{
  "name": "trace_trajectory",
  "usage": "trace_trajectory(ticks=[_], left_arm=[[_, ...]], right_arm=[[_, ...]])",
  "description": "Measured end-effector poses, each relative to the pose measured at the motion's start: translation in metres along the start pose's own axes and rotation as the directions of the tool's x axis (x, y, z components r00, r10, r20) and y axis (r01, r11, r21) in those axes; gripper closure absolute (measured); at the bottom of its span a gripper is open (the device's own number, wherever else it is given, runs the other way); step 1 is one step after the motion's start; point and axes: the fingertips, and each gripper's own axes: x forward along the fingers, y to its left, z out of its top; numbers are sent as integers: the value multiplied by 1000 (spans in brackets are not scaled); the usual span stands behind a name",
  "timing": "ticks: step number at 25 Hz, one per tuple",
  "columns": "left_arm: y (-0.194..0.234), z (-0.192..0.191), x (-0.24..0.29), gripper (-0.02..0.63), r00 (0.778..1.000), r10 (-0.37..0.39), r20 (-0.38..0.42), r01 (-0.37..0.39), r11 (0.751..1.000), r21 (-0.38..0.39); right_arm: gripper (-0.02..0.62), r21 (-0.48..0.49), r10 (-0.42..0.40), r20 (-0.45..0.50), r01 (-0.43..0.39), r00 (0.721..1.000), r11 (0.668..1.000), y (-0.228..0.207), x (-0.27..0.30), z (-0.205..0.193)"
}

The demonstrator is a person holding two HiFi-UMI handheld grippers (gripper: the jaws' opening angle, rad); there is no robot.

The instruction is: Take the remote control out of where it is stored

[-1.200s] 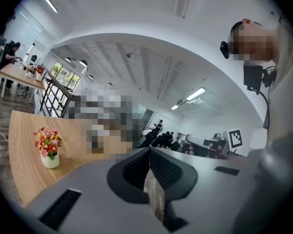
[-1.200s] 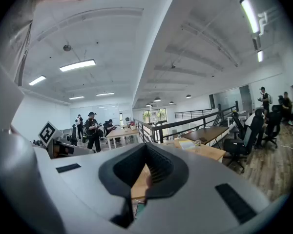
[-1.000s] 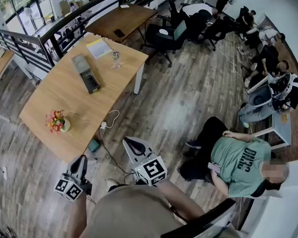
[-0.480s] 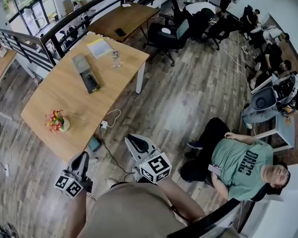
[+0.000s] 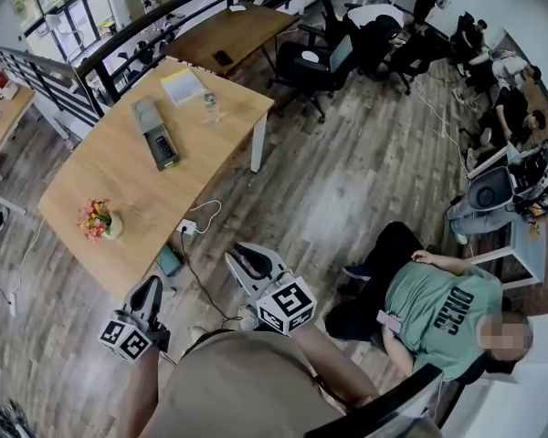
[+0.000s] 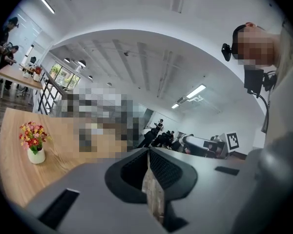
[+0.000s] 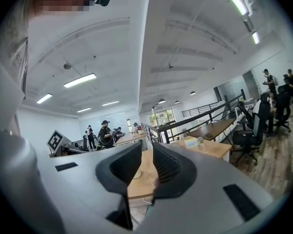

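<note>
The remote control [image 5: 164, 146] seems to lie in its open grey case [image 5: 149, 118] far across the table [image 5: 119, 185], untouched, so the whole job is left. My left tool [image 5: 150, 288] is closed and empty. My right tool [image 5: 247, 254] is opening with nothing between its jaws. Both hang well short of the table, and a flower vase [image 5: 98, 221] stands nearer.

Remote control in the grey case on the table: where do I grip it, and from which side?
Likely across its long edges at mid-length, coming straight down. The remote control lies flat in the grey case, long and narrow, with only its top exposed; the case's walls probably block a side approach. Finer detail is too small to see.
</note>
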Motion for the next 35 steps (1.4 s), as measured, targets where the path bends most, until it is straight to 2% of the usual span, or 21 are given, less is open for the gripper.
trace_trajectory(ticks=[9,13,18,23,35], left_arm=[[-22,-15,9,601,999,27,26,-26,999,-26],[-16,-16,11,601,999,36,25,-36,999,-31],[5,-11,22,601,1000,25,17,-24,999,-47],[33,-1,52,601,1000,-20,-13,20,998,-61],[111,61,121,601,993,-112,-30,110,992,-55]], right_arm=[[538,-5,15,-43,-15,999,1000,-22,-13,-11],[540,-6,17,-45,-17,999,1000,-27,-11,-10],[539,1,1,-69,-1,998,1000,-31,5,-18],[538,15,-44,-85,46,995,999,-49,33,-18],[538,46,-90,-59,93,994,995,-85,133,15]])
